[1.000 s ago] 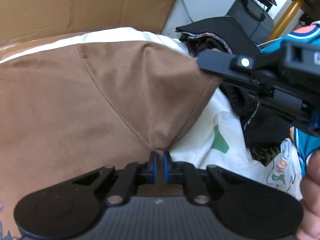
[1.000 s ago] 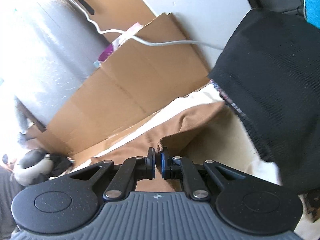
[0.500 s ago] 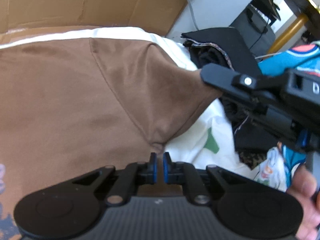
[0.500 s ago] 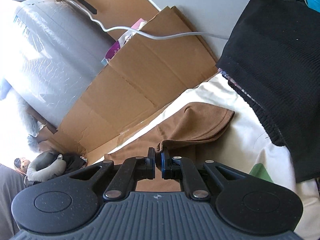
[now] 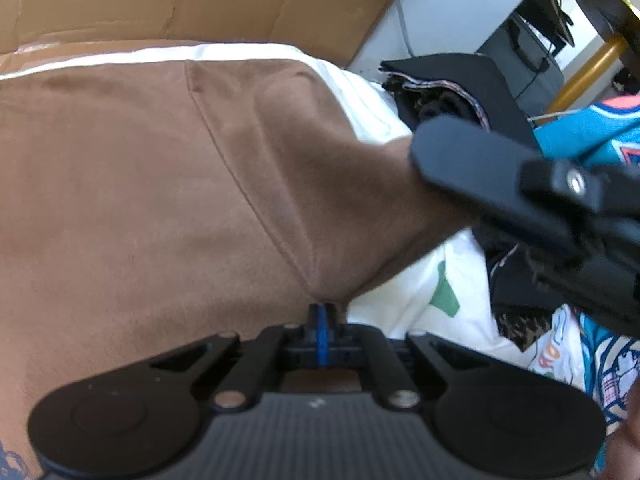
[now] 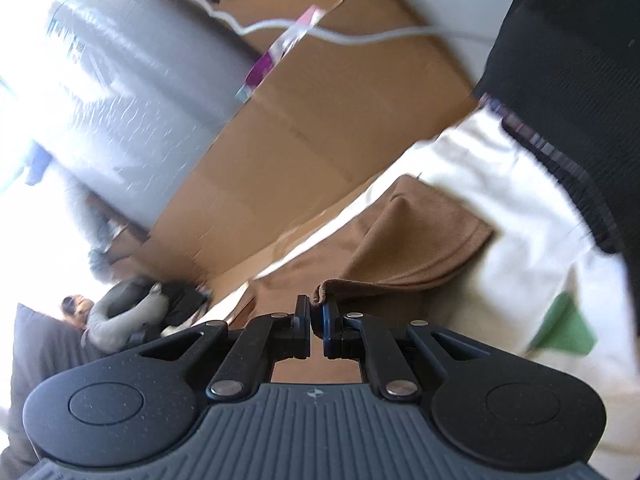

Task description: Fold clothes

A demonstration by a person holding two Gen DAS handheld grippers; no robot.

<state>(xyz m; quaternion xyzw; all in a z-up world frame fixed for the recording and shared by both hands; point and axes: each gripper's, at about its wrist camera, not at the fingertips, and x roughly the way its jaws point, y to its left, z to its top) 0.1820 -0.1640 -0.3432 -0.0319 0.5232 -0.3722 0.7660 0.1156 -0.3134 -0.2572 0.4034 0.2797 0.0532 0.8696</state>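
Note:
A brown T-shirt (image 5: 132, 200) lies spread over a white cloth (image 5: 420, 292). My left gripper (image 5: 321, 314) is shut on the shirt where the sleeve seam meets the side. The right gripper's black body (image 5: 520, 184) crosses the left wrist view at the right, at the sleeve's hem. In the right wrist view my right gripper (image 6: 317, 312) is shut on the hem of the brown sleeve (image 6: 420, 240), which is lifted and folded over itself.
Flat cardboard (image 5: 200, 4) stands behind the shirt. A pile of black clothes (image 5: 452, 84) and a teal printed garment (image 5: 592, 140) lie to the right. The white cloth (image 6: 500, 184) carries a green print (image 6: 568, 330). A white cable (image 6: 360, 36) runs over the cardboard (image 6: 320, 128).
The right gripper has carried the sleeve hem leftward over the shirt, so the sleeve folds further inward. The left gripper keeps its hold at the seam.

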